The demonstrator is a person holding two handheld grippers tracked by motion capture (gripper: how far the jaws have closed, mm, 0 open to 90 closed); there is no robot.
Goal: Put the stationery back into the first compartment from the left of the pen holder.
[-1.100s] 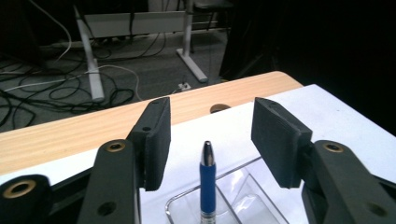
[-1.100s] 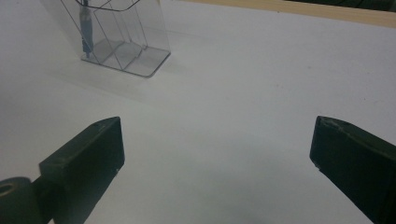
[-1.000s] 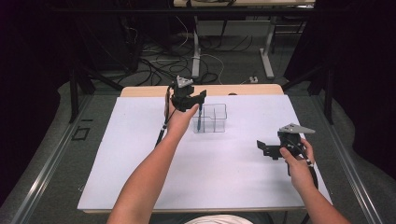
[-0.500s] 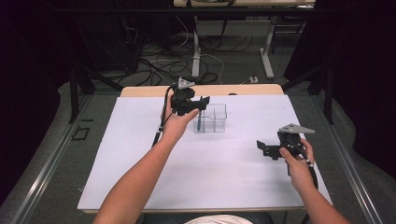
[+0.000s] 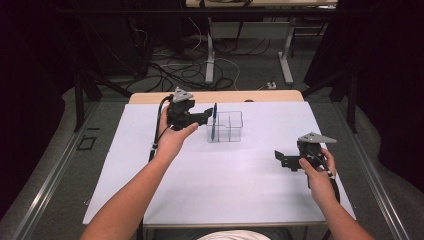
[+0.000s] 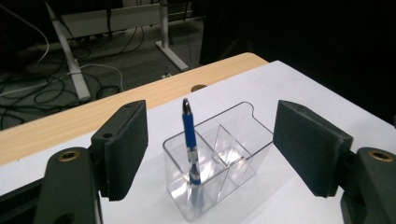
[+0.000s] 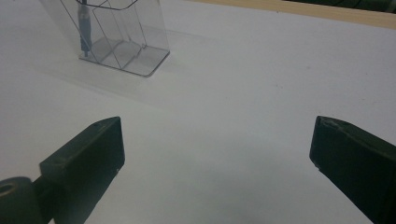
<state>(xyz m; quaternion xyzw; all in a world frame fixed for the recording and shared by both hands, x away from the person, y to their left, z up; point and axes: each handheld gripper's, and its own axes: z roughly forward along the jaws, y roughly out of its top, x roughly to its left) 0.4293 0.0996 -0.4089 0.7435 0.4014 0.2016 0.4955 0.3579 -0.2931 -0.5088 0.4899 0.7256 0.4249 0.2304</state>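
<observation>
Drop-off step looks done: blue pen (image 6: 190, 140) stands in near-left compartment of clear plastic divided box (image 5: 226, 127) on white counter (image 5: 225, 190), left tongs (image 5: 206, 116) just opened w/ nothing between, right tongs (image 5: 278, 156) open & empty; next, prob. back left hand off w/o bumping pen.

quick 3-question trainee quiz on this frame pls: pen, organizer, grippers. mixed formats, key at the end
1. True or false: the blue pen lies flat on the white table.
2. Which compartment of the clear organizer holds the pen? A) the end one nearest the left gripper B) the middle one C) the end one farthest from it
3. Fill in: the jaws of the right gripper are ____, with nothing between them.

Key:
1. False. It stands nearly upright in the organizer.
2. A
3. open

For the trainer: the left gripper's jaws have just been opening; they stand either side of the pen without touching it.
</observation>
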